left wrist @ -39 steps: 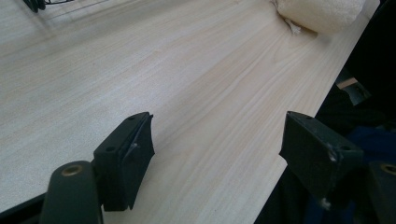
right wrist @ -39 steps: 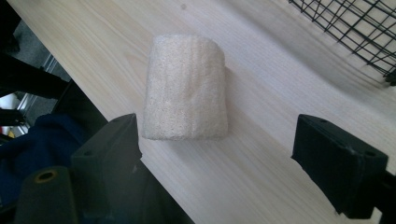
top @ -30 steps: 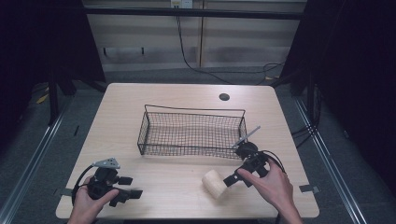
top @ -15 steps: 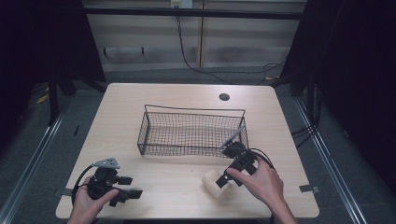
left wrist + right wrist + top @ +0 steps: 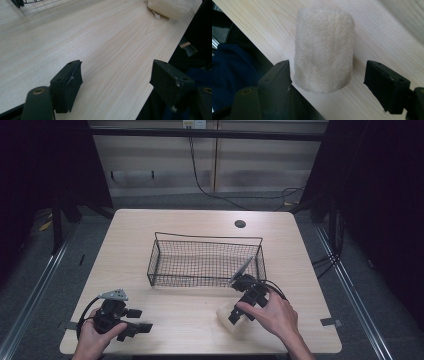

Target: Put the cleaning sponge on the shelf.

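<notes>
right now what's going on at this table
A person sits at a wooden table with a hand-held gripper in each hand. The right hand-held gripper is down at a rolled cream towel near the front edge. Its jaws have just been closing and stand on either side of the towel, one touching it and the other a little apart. The left hand-held gripper rests open on the table, holding nothing. A wire basket stands behind the towel, in the middle of the table.
</notes>
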Demonstrator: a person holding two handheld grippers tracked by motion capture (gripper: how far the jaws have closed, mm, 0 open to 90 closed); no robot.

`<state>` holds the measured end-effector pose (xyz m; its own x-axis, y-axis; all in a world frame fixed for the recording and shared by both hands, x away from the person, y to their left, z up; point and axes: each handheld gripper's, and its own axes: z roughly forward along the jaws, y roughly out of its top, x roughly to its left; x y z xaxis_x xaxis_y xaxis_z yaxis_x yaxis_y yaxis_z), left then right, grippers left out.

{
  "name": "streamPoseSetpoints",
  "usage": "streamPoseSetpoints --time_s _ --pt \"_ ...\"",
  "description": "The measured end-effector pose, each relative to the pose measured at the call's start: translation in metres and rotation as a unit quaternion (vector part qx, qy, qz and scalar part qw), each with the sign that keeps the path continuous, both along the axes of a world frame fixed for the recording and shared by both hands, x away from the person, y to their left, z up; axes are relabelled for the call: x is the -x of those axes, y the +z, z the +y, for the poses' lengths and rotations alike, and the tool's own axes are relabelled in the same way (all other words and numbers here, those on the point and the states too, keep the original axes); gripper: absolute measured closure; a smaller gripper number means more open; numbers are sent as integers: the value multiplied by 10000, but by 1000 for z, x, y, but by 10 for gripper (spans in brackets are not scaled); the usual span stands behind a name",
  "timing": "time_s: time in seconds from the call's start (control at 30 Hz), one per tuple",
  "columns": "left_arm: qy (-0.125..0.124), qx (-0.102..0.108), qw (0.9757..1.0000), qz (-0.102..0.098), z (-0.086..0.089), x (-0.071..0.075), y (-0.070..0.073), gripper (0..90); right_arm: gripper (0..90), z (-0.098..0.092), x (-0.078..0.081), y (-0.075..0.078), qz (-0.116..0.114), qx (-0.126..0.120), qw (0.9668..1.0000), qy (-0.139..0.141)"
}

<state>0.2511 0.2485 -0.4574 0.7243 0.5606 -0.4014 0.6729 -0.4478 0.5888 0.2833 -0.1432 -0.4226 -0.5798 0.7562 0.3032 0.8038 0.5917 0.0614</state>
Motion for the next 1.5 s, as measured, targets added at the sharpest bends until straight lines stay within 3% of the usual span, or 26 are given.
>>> streamPoseSetpoints --time_s 0.67,1.5 --pt "-34 -9 10000 -6 0 0 0 249 233 19 -2 -24 215 344 9991 138" --pt "-33 -45 10000 11 0 0 -1 244 244 24 0 -22 179 489 9986 83"
